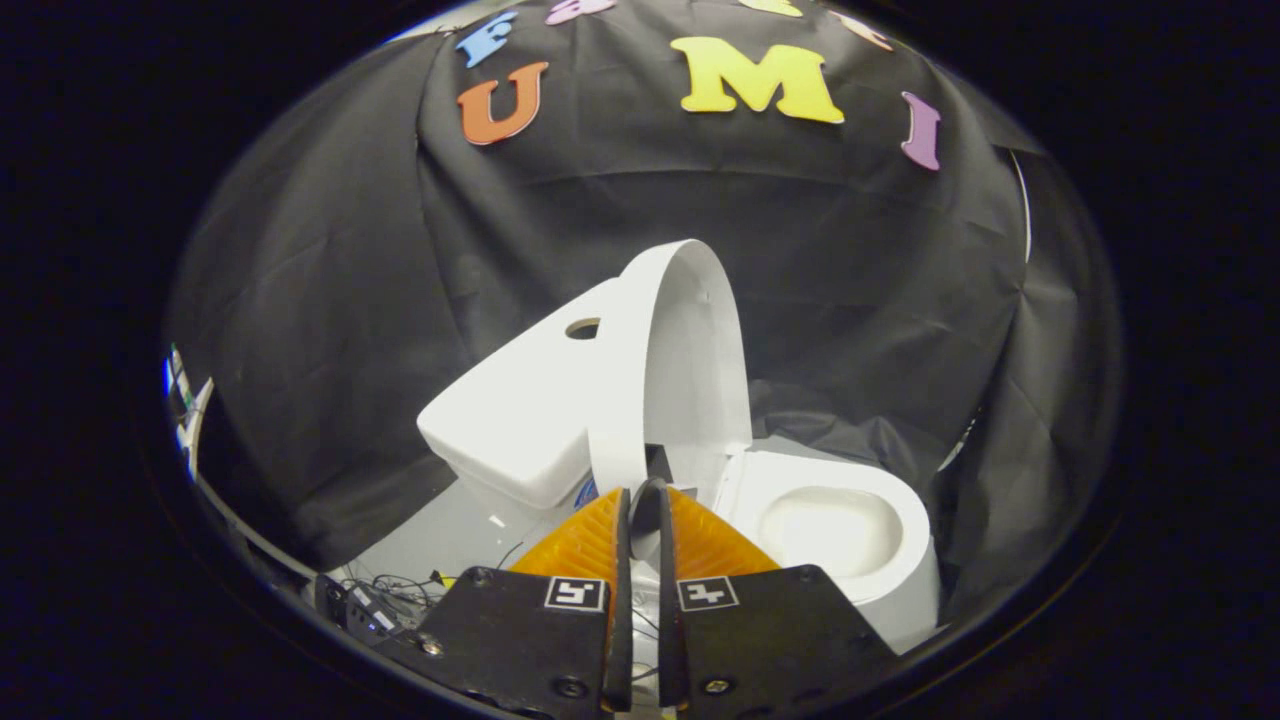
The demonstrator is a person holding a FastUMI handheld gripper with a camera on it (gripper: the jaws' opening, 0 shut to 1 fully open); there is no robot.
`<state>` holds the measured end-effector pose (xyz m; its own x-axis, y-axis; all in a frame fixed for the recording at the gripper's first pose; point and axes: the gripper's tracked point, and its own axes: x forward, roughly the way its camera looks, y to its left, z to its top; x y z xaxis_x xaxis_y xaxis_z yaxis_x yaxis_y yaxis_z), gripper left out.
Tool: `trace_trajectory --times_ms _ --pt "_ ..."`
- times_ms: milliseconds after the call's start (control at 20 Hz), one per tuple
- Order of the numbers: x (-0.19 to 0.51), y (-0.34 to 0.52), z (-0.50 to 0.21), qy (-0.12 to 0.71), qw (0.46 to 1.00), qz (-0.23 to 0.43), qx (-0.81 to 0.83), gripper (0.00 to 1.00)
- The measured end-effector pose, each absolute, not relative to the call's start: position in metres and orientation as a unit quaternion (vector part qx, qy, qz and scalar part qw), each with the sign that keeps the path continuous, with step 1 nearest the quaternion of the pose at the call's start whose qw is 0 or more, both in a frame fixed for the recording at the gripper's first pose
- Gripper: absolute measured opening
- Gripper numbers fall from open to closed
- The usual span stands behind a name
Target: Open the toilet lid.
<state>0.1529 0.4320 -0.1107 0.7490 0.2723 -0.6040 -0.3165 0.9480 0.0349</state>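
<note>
The lid (690, 360) stands raised, close to upright, its edge turned toward the camera and its back close to the tank (520, 410), though whether it leans on the tank I cannot tell. Beside it the seat (830, 490) lies down over the open bowl (825, 530). By this the task looks all but finished: the lifting is done, and what remains is a matter of letting the lid rest and getting clear of it. The gripper (640, 500) sits low, just before the lid's hinge end, and its jaws are nearly closed, with a narrow slit left between the fingers (585, 540). Nothing shows in that slit; the tips come very near the lid's lower edge, but I cannot say that they touch it, and they do not seem to clamp anything. The next move, as I judge it, calls for drawing straight back without brushing the lid, since a knock at its base could tip it forward onto the seat again. Some cables (400, 590) lie on the floor (440, 545) by the toilet's foot.
</note>
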Motion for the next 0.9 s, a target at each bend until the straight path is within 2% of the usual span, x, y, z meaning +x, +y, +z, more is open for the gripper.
trace_trajectory --times_ms 400,550,750,800,900 --pt "0.154 0.432 -0.111 0.31 0.935 0.168 -0.045 0.13" --pt "0.151 0.432 -0.116 0.327 0.926 0.187 -0.035 0.2" --pt "0.143 0.414 -0.118 0.332 0.925 0.183 -0.026 0.53" --pt "0.14 0.409 -0.119 0.327 0.928 0.179 -0.02 0.67" --pt "0.134 0.401 -0.116 0.324 0.929 0.179 -0.005 0.83"
